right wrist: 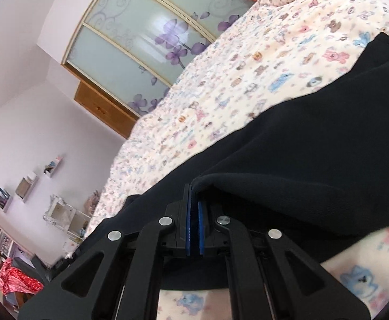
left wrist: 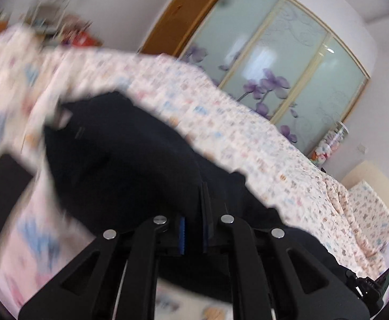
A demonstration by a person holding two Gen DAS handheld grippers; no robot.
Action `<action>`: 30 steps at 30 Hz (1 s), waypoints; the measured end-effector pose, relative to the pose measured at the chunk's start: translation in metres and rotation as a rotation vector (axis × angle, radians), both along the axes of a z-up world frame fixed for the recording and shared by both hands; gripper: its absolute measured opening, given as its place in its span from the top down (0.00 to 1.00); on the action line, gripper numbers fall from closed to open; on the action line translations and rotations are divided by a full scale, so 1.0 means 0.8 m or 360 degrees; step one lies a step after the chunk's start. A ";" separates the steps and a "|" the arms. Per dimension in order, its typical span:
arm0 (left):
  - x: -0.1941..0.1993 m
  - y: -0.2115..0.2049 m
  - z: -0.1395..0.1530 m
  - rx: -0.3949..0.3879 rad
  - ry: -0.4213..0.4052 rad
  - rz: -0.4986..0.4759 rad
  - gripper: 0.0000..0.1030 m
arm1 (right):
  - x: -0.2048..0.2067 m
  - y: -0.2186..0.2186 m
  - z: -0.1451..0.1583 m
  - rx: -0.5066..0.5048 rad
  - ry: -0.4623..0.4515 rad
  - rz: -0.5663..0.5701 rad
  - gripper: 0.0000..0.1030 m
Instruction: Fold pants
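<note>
Left wrist view is blurry: the left gripper (left wrist: 194,213) sits at 6 o'clock, clamped tight on the black pants (left wrist: 119,160). The pants bunch up toward 9 o'clock over the bed sheet (left wrist: 247,138) with its little bears. A closet (left wrist: 282,61) with purple flowers stands at 1 o'clock. Right wrist view shows the right gripper (right wrist: 193,202) at 6 o'clock, pinching a folded edge of the pants (right wrist: 314,146). The cloth runs off to 2 o'clock on the sheet (right wrist: 261,61). Shelves (right wrist: 26,186) hang at 9 o'clock.
</note>
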State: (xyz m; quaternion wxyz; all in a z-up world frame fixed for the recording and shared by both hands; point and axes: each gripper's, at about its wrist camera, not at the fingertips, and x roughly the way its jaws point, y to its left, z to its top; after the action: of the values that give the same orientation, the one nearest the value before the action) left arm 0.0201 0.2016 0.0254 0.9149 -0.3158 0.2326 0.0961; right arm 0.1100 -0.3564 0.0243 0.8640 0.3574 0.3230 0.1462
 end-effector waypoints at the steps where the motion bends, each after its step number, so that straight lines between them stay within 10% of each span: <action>1: -0.003 0.002 -0.015 -0.0037 0.0017 0.0022 0.92 | 0.002 0.003 -0.001 -0.0017 0.0014 -0.0003 0.96; 7: -0.017 0.011 -0.060 -0.0160 -0.0003 0.0073 0.81 | -0.006 0.013 -0.008 -0.0163 0.0209 0.0052 0.89; 11: -0.030 -0.003 -0.047 -0.0068 -0.0107 0.0092 0.27 | -0.013 0.012 -0.012 -0.0170 0.0454 0.0158 0.43; 15: -0.054 -0.029 -0.017 0.0150 -0.0291 0.0150 0.02 | -0.047 -0.022 0.023 -0.0004 0.0401 0.0147 0.42; 25: -0.062 -0.077 -0.001 0.0412 -0.0437 -0.0009 0.02 | -0.111 -0.192 -0.031 0.0644 0.0495 -0.0602 0.51; 30: -0.054 -0.063 -0.009 0.0324 -0.0385 0.0001 0.02 | -0.117 -0.199 -0.045 0.0545 0.0592 -0.0696 0.52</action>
State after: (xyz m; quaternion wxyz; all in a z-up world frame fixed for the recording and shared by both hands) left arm -0.0232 0.1513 0.0184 0.9634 -0.2308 0.1096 0.0808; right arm 0.0164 -0.5154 -0.0121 0.7285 0.5790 0.3616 -0.0582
